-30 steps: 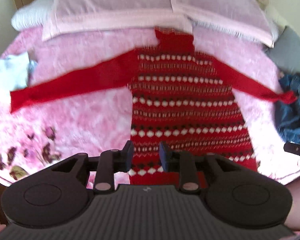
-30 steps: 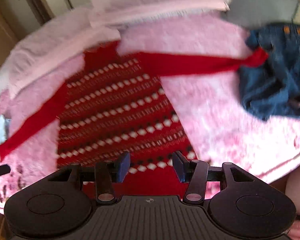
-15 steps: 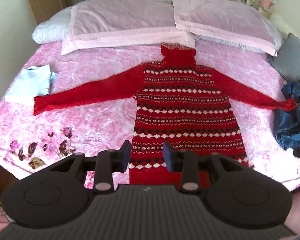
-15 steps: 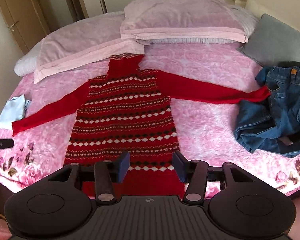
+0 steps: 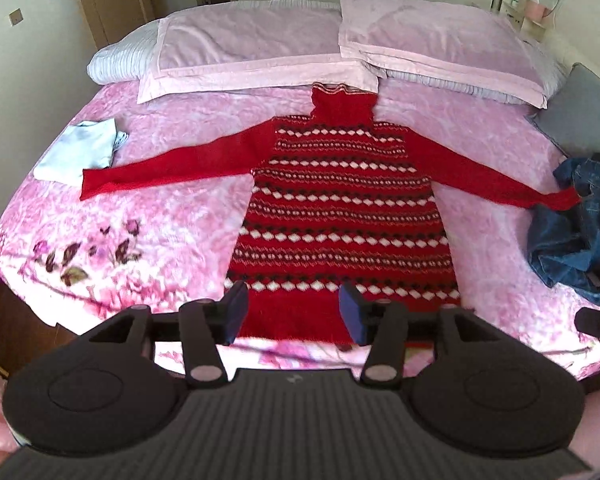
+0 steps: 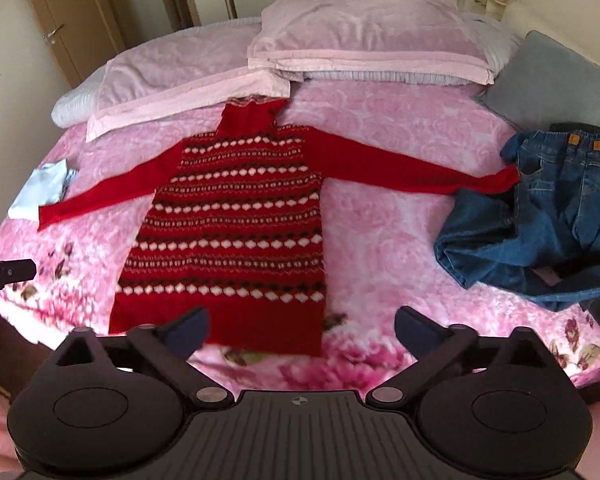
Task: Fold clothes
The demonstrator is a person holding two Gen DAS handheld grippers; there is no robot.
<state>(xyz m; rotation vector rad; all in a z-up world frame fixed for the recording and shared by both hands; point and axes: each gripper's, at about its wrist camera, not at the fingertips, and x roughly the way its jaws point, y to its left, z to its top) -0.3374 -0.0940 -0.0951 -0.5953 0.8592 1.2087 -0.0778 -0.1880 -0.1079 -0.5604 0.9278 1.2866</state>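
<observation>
both hand-held grippers, left (image 5: 291,312) and right (image 6: 300,330), wider apart than before, empty, above red sweater (image 5: 340,216) hem

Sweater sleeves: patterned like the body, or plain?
Plain red sleeves; only the body carries white diamond bands. Clearest in left wrist view.
</observation>
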